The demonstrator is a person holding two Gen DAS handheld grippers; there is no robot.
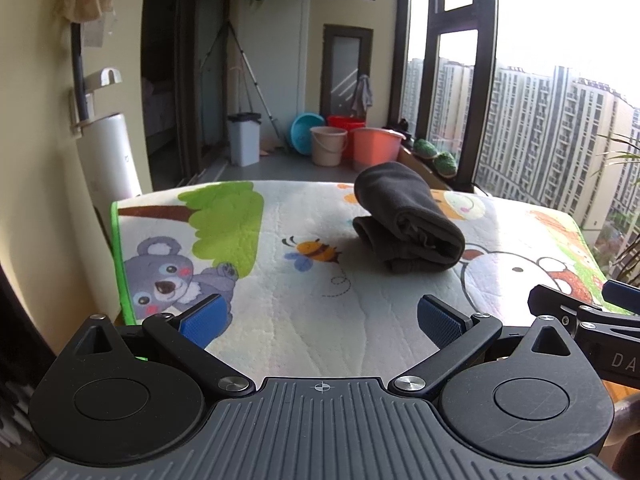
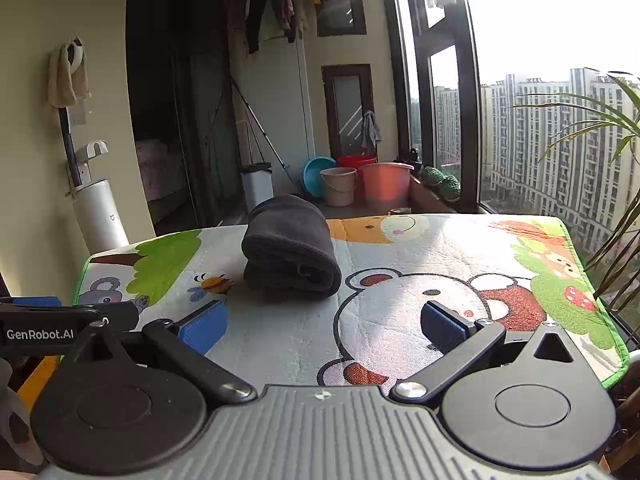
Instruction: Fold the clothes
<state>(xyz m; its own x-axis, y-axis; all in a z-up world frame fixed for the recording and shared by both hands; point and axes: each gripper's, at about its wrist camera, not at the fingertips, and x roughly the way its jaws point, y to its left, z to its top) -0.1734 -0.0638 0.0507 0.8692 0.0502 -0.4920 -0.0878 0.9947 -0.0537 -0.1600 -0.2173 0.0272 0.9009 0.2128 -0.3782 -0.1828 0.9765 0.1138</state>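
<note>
Left gripper [image 1: 320, 322]: jaws spread wide, nothing between the blue ribbed pads [image 1: 204, 320], held low over the near edge of the mat [image 1: 304, 320]. Right gripper [image 2: 324, 326]: likewise spread wide and empty, over the white bear print; also seen at the right edge of the left wrist view, just beside the left one.

Mat: quilted, white ground, cartoon prints (grey koala, bee, green tree, bears), green bound edge, covering a table top.

Dark grey garment [image 1: 408, 220]: soft fleece-like cloth, folded into a thick rounded bundle, layered folds showing at the near end. Lying on the far half of the mat, beyond the bee print, well apart from both grippers. Long axis running away from the cameras, slightly slanted, open layered end pointing toward the near side.

Beyond the table: narrow balcony, grey floor, white bin [image 1: 244, 138], pink and beige buckets [image 1: 352, 146], blue basin. Cream wall at left with a white cylinder [image 1: 110, 156]. Tall dark-framed window [image 1: 460, 80] at right, apartment blocks outside. Clothes hanging overhead.
</note>
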